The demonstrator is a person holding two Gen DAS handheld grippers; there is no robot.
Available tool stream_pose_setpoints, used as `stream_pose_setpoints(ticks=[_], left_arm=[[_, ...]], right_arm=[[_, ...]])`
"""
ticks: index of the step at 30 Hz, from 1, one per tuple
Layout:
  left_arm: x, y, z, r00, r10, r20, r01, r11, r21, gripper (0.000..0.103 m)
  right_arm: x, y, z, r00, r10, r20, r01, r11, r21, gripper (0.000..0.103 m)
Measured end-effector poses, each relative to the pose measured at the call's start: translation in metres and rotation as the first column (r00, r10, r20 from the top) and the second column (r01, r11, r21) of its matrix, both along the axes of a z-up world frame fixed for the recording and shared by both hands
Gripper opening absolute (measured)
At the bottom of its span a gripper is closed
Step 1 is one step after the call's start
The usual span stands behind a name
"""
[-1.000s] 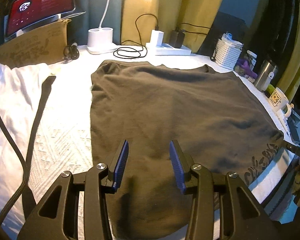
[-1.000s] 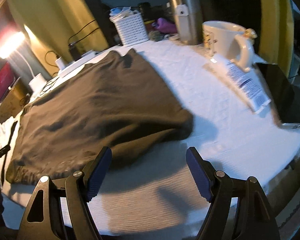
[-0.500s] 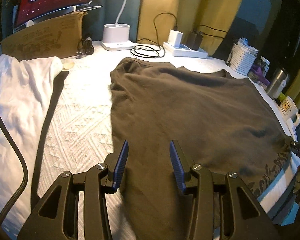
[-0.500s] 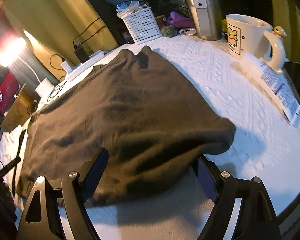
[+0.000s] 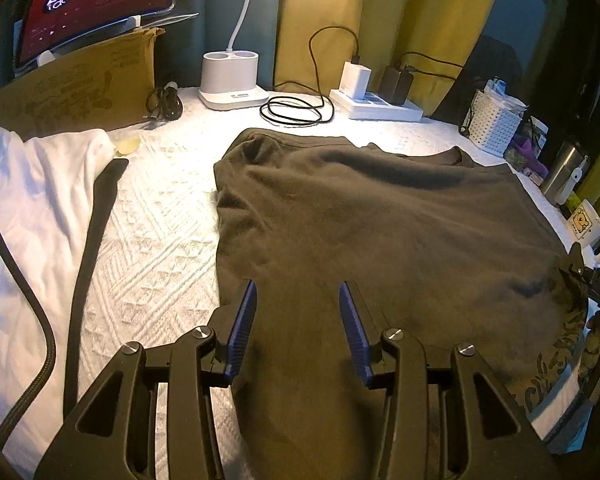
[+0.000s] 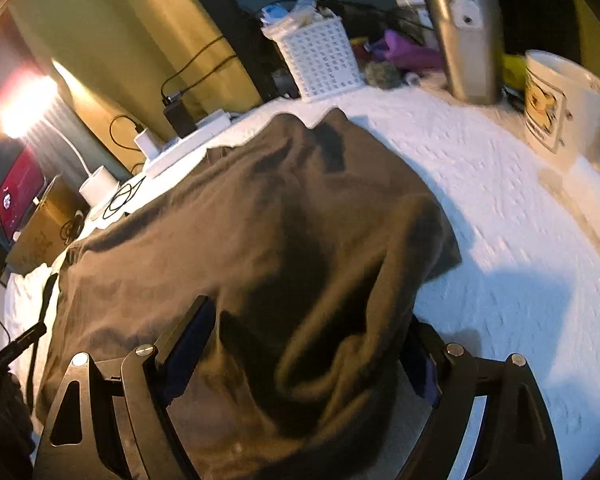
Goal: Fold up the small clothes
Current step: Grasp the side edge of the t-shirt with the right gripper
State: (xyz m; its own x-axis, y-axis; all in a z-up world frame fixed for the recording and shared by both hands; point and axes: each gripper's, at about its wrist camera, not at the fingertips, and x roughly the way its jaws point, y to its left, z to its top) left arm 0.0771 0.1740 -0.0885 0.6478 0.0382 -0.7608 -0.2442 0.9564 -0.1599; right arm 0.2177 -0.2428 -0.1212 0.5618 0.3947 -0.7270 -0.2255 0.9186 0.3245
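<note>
Dark shirt (image 5: 380, 232) flat on surface (image 5: 160, 248); left tongs (image 5: 296, 328) apart, empty; right tongs (image 6: 300, 360) spread wide around bunched corner. We pinch both layers before lifting.

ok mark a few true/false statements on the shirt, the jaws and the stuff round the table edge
1. The dark shirt lies on a white textured cover. True.
2. The left gripper is shut on a sock. False: its jaws stand apart over the shirt, with nothing pinched.
3. Shirt fabric bunches between the right gripper jaws. True.
4. The white basket sits on the shirt. False: it stands beyond it, on the cover.
5. The mug lies tipped over. False: it is upright.
</note>
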Motion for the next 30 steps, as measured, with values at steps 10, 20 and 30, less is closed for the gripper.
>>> stream_pose_setpoints(ticks=[10,20,30], left_arm=[[0.009,0.010,0.001,1.000,0.027,0.010,-0.027,1.000,0.000,0.043],[0.016,0.012,-0.003,1.000,0.003,0.019,-0.003,1.000,-0.018,0.043],[0.002,0.033,-0.001,0.998,0.034,0.053,-0.033,0.999,-0.024,0.043]], right_arm=[[0.018,0.022,-0.003,0.997,0.075,0.007,-0.075,0.997,-0.011,0.080],[0.031,0.016,-0.008,0.997,0.072,-0.029,-0.071,0.996,0.052,0.023],[0.025,0.034,0.025,0.997,0.063,0.036,-0.064,0.998,0.027,0.018]])
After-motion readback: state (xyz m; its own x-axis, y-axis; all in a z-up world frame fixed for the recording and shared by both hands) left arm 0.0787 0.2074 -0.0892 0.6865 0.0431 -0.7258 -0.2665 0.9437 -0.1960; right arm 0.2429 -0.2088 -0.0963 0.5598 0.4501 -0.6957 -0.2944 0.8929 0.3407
